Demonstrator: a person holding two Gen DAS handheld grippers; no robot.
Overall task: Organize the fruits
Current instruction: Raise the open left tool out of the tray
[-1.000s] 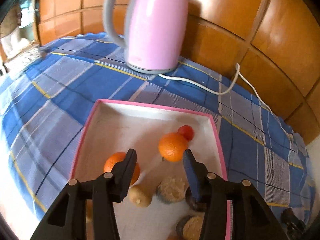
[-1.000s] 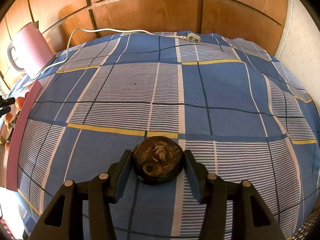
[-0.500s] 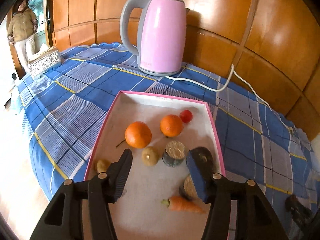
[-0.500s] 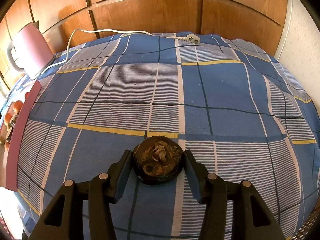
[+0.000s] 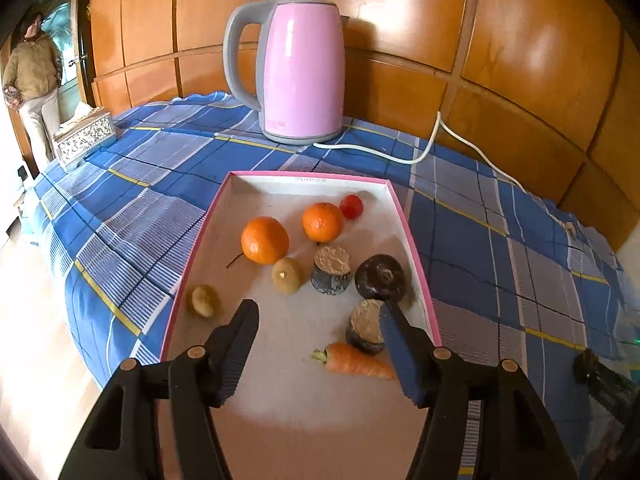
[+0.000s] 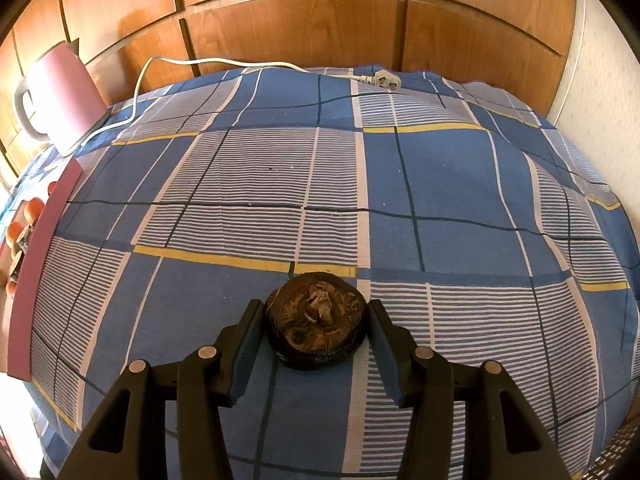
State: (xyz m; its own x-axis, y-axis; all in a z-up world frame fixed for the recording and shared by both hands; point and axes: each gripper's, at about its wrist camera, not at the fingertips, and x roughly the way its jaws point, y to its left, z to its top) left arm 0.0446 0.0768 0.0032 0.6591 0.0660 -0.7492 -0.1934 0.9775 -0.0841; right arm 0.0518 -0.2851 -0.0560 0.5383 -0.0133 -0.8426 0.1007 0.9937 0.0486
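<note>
In the left wrist view a pink-rimmed white tray holds two oranges, a small red fruit, two yellowish kiwis, several dark brown fruits and a carrot. My left gripper is open and empty above the tray's near part. In the right wrist view a dark brown round fruit lies on the blue checked cloth. My right gripper has its jaws on either side of the fruit, close to it; contact is not clear.
A pink kettle stands behind the tray, its white cord trailing right to a plug. A tissue box sits at the far left. A person stands beyond the table. Wooden panels back the table.
My left gripper has pulled back and up from the tray, so more of the tray's fruits and the kettle show. The right gripper and dark fruit have not moved.
</note>
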